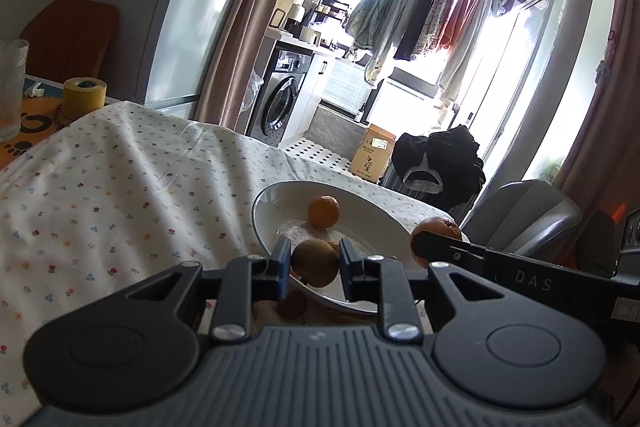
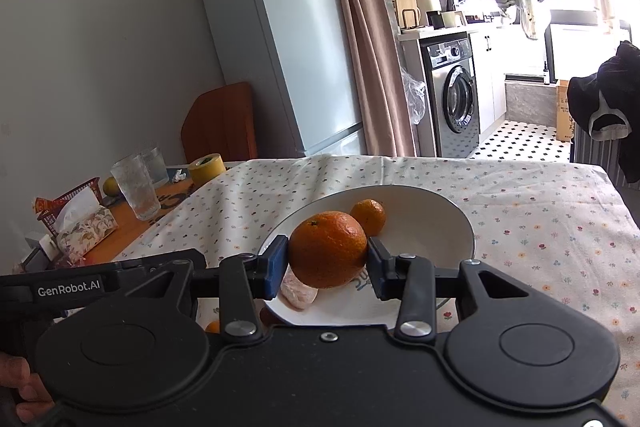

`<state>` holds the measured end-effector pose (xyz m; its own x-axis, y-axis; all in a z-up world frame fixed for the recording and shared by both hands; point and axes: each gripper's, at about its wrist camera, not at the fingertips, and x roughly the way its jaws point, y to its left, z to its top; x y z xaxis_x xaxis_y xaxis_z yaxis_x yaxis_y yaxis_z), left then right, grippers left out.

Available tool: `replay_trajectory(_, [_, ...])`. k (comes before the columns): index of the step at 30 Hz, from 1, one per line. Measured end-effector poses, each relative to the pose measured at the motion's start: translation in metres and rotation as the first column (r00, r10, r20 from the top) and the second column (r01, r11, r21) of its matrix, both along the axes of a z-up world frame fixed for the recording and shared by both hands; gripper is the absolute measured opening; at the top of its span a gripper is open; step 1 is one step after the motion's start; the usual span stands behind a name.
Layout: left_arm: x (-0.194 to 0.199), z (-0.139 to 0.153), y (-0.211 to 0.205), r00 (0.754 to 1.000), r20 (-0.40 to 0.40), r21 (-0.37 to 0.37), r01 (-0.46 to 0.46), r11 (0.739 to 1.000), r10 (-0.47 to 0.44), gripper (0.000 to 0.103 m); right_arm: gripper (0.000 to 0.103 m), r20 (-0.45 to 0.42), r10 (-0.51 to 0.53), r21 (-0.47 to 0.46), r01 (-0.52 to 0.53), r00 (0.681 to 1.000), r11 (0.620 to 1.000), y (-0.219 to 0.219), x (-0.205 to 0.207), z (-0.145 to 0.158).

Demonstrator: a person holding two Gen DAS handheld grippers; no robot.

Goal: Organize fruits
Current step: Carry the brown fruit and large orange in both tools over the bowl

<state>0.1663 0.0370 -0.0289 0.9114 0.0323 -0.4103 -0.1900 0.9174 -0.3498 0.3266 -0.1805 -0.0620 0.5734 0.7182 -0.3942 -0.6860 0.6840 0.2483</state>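
A white bowl point(image 1: 360, 203) point(image 2: 448, 211) sits on the floral tablecloth, with a small orange point(image 1: 323, 211) point(image 2: 369, 217) and a pale pinkish piece point(image 2: 298, 295) inside. My left gripper point(image 1: 314, 262) is shut on a brown-green round fruit point(image 1: 314, 262) above the bowl's near rim. My right gripper point(image 2: 327, 262) is shut on a large orange point(image 2: 327, 249) over the bowl; that orange point(image 1: 438, 227) also shows at the right of the left wrist view. A reddish fruit point(image 1: 292, 303) lies on the cloth under the left gripper. Another small orange point(image 2: 213, 327) peeks out below the right gripper.
Left on the table stand a yellow tape roll point(image 2: 207, 167) point(image 1: 83, 95), glasses point(image 2: 135, 191) point(image 1: 12, 87), a tissue box point(image 2: 86, 227) and a red basket point(image 2: 68, 199). A fridge point(image 2: 288, 43), curtain and washing machine point(image 2: 456, 99) stand behind. A chair with dark clothes point(image 1: 440, 163) is at the far edge.
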Motion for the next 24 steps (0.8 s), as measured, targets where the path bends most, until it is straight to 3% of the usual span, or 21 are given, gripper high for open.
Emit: replay_trajectory(24, [0.06, -0.02, -0.012, 0.998, -0.05, -0.018, 0.024, 1.0, -0.024, 0.023, 0.04, -0.078, -0.076, 0.032, 0.078, 0.994, 0.996, -0.017, 0.024, -0.033])
